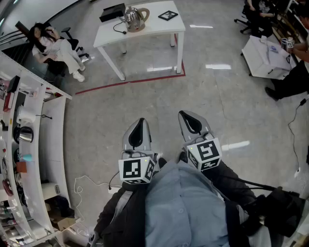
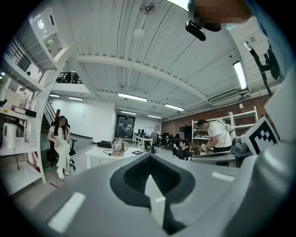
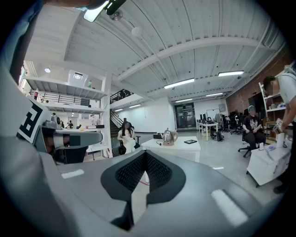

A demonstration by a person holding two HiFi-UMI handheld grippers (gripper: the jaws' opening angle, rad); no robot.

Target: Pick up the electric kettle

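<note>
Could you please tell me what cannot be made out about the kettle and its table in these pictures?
- Electric kettle: far off and small in every view, so its lid, switch and water level cannot be read.
- Cord: too thin in the head view to trace.
- Black box beside the kettle: too small in any view to identify.
- Table: its far legs are partly hidden by the tabletop in the head view.

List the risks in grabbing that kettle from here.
Both the left gripper and right gripper are shut; unopened, they would likely knock the electric kettle rather than grasp it. Its black cord trails over the white table and might snag on lifting.
</note>
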